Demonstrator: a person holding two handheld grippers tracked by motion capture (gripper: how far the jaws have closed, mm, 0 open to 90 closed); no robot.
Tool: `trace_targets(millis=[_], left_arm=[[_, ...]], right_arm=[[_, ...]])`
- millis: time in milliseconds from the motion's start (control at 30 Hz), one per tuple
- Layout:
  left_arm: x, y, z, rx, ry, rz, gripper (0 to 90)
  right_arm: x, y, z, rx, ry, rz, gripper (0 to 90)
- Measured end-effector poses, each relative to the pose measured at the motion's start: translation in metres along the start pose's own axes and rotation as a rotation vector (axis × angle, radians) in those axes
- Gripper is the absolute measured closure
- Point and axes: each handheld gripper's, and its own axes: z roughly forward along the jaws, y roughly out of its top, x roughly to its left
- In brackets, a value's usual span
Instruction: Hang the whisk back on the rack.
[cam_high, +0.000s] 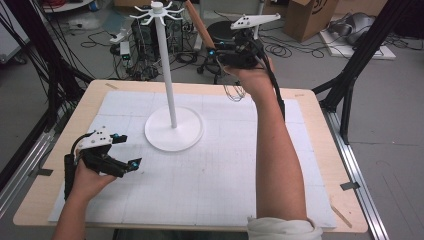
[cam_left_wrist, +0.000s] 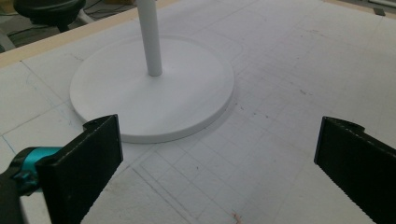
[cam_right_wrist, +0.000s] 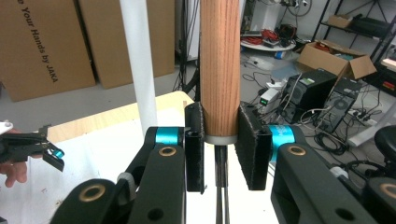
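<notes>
Whisk (cam_right_wrist: 219, 70), to judge by its round wooden handle and the thin metal wires below it, is the thing in hand: in the right gripper view the handle stands upright between the two black jaws, which press on it from both sides just above its pale collar, while the wires run down out of the bottom of that view. In the high view the right gripper (cam_high: 220, 56) is held up in the air beyond the far edge of the table (cam_high: 320, 150), the brown handle slanting up and to the left from it and the wire loops dangling below the hand, over the table's far edge. Just to the left of the handle stands the white rack (cam_high: 172, 90), a tall thin pole with a ring of hooks at its top and a broad round base resting on the white gridded mat (cam_high: 225, 175) that covers most of the table; the whisk hangs near the pole's upper part but apart from it. The left gripper (cam_high: 129, 150) rests low over the mat near the left front, well away from the whisk, its jaws spread wide with nothing between them; in the left gripper view they frame bare mat, with the rack's base just ahead.
</notes>
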Motion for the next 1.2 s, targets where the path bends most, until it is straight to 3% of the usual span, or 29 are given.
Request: trace_targets(millis=[267, 533, 933, 1200], left_arm=[[0.000, 0.000, 0.000, 0.005, -0.001, 0.007, 1.6], [0.000, 0.000, 0.000, 0.005, -0.002, 0.007, 1.6], [0.001, 0.000, 0.000, 0.002, -0.002, 0.005, 1.6], [0.001, 0.000, 0.000, 0.002, -0.001, 0.006, 1.7]], right_arm=[[0.005, 0.001, 0.003, 0.020, 0.001, -0.032, 74.9], [-0.001, 0.002, 0.005, 0.031, -0.030, -0.010, 74.9], [0.010, 0.002, 0.017, 0.040, 0.008, -0.025, 74.8], [0.012, -0.002, 0.023, 0.074, -0.004, -0.050, 74.9]])
